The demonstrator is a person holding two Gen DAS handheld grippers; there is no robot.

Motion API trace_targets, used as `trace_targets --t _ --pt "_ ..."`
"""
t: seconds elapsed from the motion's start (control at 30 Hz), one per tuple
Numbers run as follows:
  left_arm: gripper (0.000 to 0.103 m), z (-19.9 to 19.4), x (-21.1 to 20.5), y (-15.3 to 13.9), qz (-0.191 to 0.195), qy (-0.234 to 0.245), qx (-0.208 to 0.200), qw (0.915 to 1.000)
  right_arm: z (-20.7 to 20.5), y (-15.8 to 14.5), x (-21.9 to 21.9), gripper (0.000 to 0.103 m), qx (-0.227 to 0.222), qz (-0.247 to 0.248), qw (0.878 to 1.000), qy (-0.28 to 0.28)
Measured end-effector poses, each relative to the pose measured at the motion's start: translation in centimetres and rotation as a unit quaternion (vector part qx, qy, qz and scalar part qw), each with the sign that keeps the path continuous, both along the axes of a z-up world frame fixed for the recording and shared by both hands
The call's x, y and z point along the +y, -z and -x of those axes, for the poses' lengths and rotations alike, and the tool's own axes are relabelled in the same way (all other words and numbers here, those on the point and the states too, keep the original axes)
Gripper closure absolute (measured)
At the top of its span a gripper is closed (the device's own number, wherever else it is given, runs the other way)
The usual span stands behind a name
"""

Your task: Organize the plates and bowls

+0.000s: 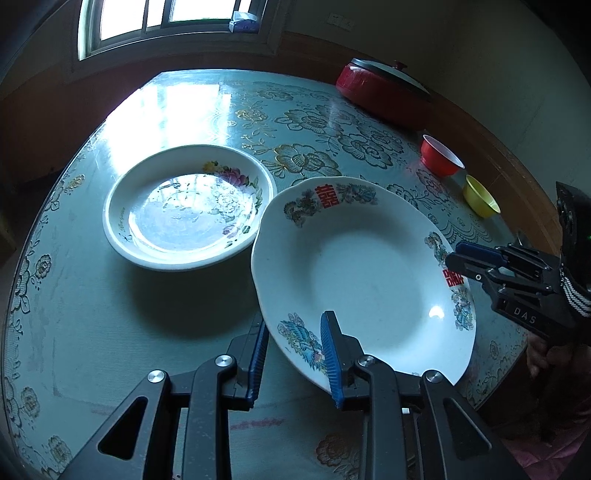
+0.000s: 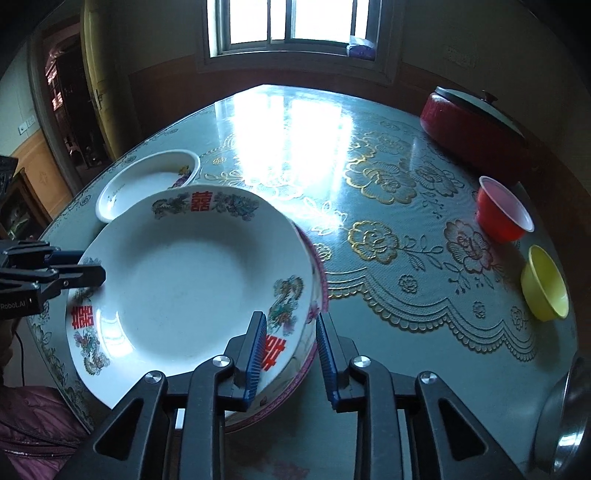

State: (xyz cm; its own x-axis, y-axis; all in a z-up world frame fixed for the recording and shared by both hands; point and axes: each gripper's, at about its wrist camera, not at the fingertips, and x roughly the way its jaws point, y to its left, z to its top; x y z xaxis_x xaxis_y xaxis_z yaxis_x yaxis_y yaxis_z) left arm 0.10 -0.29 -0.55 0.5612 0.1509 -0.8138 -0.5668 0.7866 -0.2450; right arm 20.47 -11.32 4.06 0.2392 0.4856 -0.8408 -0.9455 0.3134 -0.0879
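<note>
Blue-padded left gripper (image 1: 294, 317): black two-finger tool; its ribbed pads close on the near-left rim of the plate, one pad over the inner face and one outside the edge. We read this as a firm grip.
Right gripper (image 2: 290, 314): black, with the same blue pads. One pad lies over the decorated rim and the other stands just outside the stacked edges. We cannot tell whether the pads press.
Held dish: white ceramic plate with red characters (image 1: 369, 266), scalloped and deep, with coloured bird and flower motifs round the rim. It sits between the two grippers, each at an opposite side of it.
Underlying dish: pink-rimmed white plate (image 2: 322, 284), seen only from the right wrist, directly beneath the held dish and also between the right pads.
Neighbouring dish: white deep plate with a pink-and-yellow flower print (image 1: 184, 206), resting on the table to the left. The held dish's rim overlaps its edge in the left view; we cannot tell whether they touch.
Support: glass-topped table (image 1: 92, 295) over a teal cloth with gold floral lace.
Far right edge: small red plastic bowl (image 2: 502, 214) with a small yellow plastic bowl (image 2: 545, 284) near it, well apart from the plates.
Far corner: red pot with a dark lid (image 2: 476, 125).
Lower right margin: shiny steel bowl (image 2: 569, 413), partly in view.
Background: bright window (image 2: 291, 22) behind the table.
Person: purple quilted sleeve (image 2: 33, 424) at the lower left.
</note>
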Motion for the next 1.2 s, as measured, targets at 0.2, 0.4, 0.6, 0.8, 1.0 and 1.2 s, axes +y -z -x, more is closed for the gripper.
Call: trace_targets --t 0.2,0.4,0.6,0.8,1.0,1.2 --pt "0.074 -0.6 -0.2 0.1 -0.013 -0.011 0.011 0.9998 -1.0 0.0 -0.3 0.076 0.040 -0.009 0.999 0.013" --pt "0.073 -0.9 -0.5 0.2 -0.027 -0.024 0.019 0.9992 -1.1 0.9 -0.8 0.076 0.049 -0.027 0.998 0.021" --pt "0.073 -1.4 -0.6 0.2 -0.037 -0.041 0.026 0.9981 -1.9 0.6 -1.3 0.076 0.072 -0.042 0.996 0.023" --pt "0.074 -2.5 -0.3 0.3 -0.038 -0.064 0.027 0.9968 -1.9 1.0 -0.9 0.083 0.071 -0.048 0.996 0.016" --pt "0.075 -2.7 -0.5 -0.7 -0.070 -0.073 0.023 0.9946 -2.9 0.4 -1.0 0.094 0.080 -0.066 0.994 0.018" --pt "0.075 -3.5 -0.5 -0.6 -0.071 -0.059 0.023 0.9955 -4.2 0.2 -1.0 0.093 0.099 -0.070 0.992 0.020"
